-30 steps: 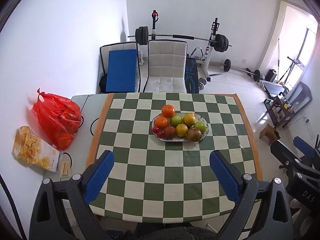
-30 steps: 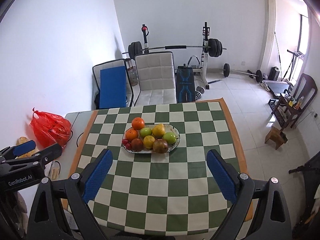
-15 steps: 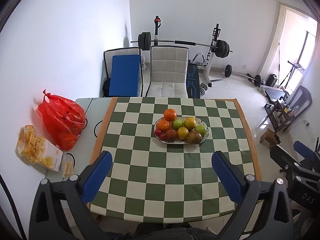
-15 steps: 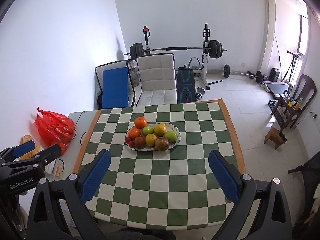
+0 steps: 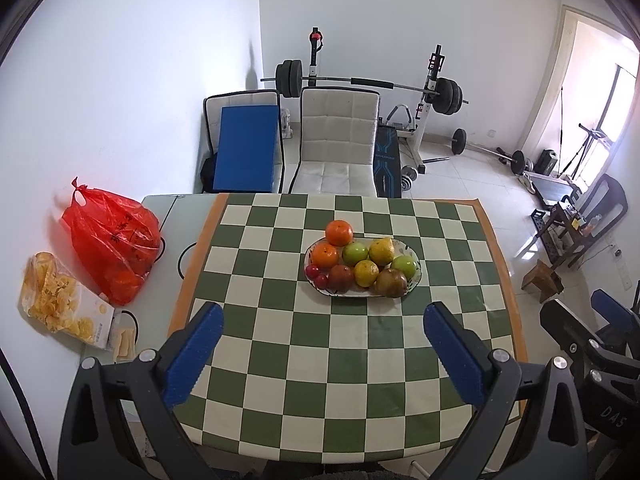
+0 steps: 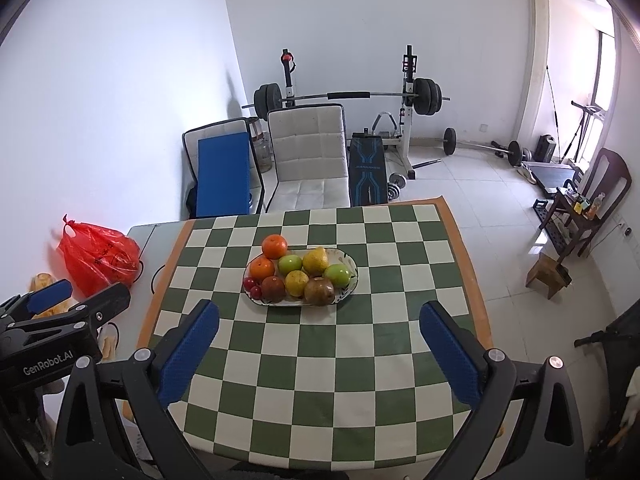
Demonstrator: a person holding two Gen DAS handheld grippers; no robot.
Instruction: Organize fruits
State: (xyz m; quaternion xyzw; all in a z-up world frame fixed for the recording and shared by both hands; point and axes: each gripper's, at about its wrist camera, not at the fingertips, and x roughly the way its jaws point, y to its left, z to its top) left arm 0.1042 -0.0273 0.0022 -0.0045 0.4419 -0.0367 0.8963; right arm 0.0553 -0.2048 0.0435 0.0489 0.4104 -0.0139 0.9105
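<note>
An oval white plate (image 5: 416, 276) sits mid-table on the green-and-white checked cloth (image 5: 344, 340), also in the right wrist view (image 6: 354, 276). It holds an orange (image 5: 325, 256), green apples (image 5: 355, 253), yellow fruits (image 5: 381, 251), brown fruits (image 5: 391, 282) and small red fruits (image 5: 313, 270). Another orange (image 5: 339, 233) lies on the cloth just behind the plate's far left rim. My left gripper (image 5: 324, 322) and right gripper (image 6: 319, 320) are both open and empty, held above the table's near half, well short of the plate.
A red plastic bag (image 5: 110, 240) and a bag of chips (image 5: 60, 304) lie on the grey tabletop left of the cloth. A white chair (image 5: 338, 148) and a blue panel (image 5: 246, 148) stand behind the table. A weight bench stands beyond.
Both grippers have pulled back and up a little, so the table and plate look slightly smaller and lower in view. Nothing on the table moved.
</note>
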